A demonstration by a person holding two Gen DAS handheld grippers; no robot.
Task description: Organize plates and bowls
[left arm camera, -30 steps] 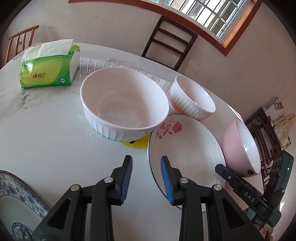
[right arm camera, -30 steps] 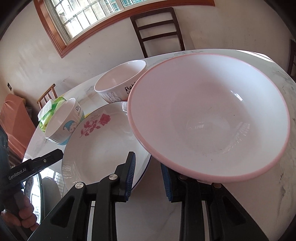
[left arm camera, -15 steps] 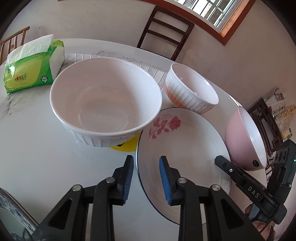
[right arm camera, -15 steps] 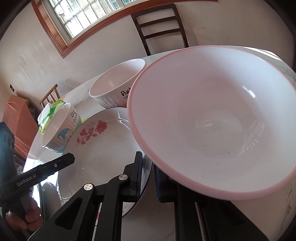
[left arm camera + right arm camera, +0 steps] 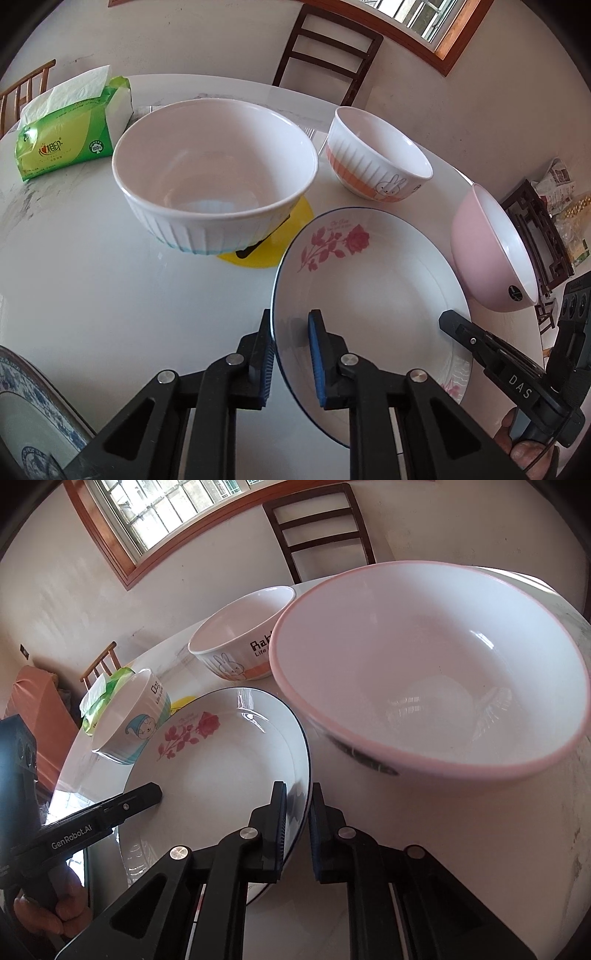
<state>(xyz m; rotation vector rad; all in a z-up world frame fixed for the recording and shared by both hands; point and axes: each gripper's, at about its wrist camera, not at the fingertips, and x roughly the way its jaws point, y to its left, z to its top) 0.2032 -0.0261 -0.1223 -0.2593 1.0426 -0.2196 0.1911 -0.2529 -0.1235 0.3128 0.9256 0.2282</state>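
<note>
Left wrist view: left tool [image 5: 290, 339] and right tool [image 5: 297, 808], both part-spread, straddle opposite rims of the rose plate [image 5: 373, 291] lying on the desk [image 5: 92, 280] beside the pink bowl [image 5: 436, 672]; next, likely pinch, lift level.

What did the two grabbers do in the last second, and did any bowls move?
Both grippers moved in on the rose plate. The left gripper now has its fingers astride the plate's left rim; the right gripper straddles the right rim. Neither has visibly clamped yet, and the plate lies where it was. The pink bowl, rabbit bowl, big white bowl and tissue pack stayed put.
</note>
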